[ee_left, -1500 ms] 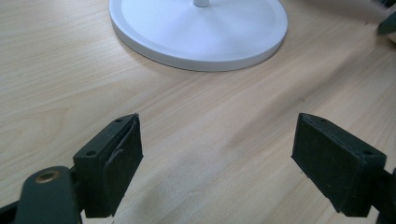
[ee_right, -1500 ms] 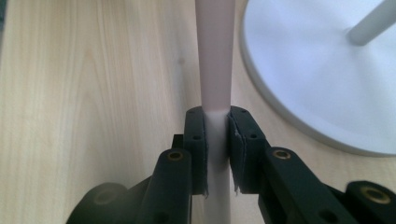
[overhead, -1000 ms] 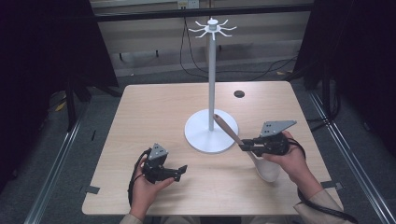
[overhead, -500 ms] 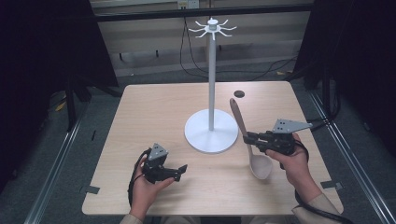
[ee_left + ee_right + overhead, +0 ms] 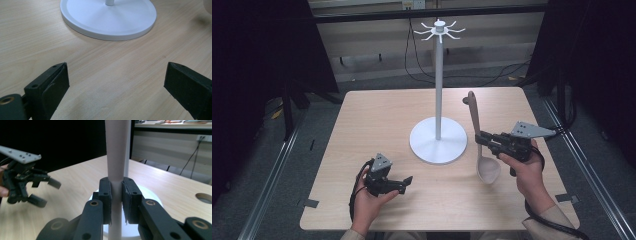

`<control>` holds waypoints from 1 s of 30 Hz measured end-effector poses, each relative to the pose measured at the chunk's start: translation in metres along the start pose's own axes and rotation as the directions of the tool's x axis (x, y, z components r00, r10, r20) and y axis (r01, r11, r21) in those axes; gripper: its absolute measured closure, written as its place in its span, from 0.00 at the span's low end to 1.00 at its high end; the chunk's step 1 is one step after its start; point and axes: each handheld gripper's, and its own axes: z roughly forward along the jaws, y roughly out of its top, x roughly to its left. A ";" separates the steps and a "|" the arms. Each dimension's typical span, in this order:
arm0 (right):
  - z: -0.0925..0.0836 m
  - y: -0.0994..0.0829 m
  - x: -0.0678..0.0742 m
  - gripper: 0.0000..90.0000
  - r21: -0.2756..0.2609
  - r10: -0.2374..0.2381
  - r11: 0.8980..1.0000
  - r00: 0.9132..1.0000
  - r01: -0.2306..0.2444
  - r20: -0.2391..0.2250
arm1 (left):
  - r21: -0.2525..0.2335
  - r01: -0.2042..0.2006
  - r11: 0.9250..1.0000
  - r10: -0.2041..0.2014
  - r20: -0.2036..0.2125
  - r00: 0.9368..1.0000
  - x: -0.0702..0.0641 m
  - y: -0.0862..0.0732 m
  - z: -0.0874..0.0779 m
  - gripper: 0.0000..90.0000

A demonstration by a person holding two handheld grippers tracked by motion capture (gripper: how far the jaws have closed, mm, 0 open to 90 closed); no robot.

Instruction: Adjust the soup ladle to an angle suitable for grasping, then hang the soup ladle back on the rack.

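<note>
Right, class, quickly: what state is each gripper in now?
Left gripper: jaws open, holding nothing.
Right gripper: jaws closed on the spoon handle, handle end up.

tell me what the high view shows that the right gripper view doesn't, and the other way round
High view alone: the whole spoon with its bowl low near the table and its handle pointing up, the hooks at the top of the white stand, and both of the person's hands. Right gripper view alone: the right tool close up, its pads pressed on both sides of the spoon's handle, and a round hole in the tabletop. Both share: the stand's pole and base, the wooden table, and the left tool with open jaws.
</note>
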 end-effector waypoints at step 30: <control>0.003 0.055 -0.001 0.88 -0.049 0.006 0.999 0.997 -0.002 0.080 | -0.001 0.005 1.000 -0.005 0.009 1.000 -0.001 -0.001 0.005 0.05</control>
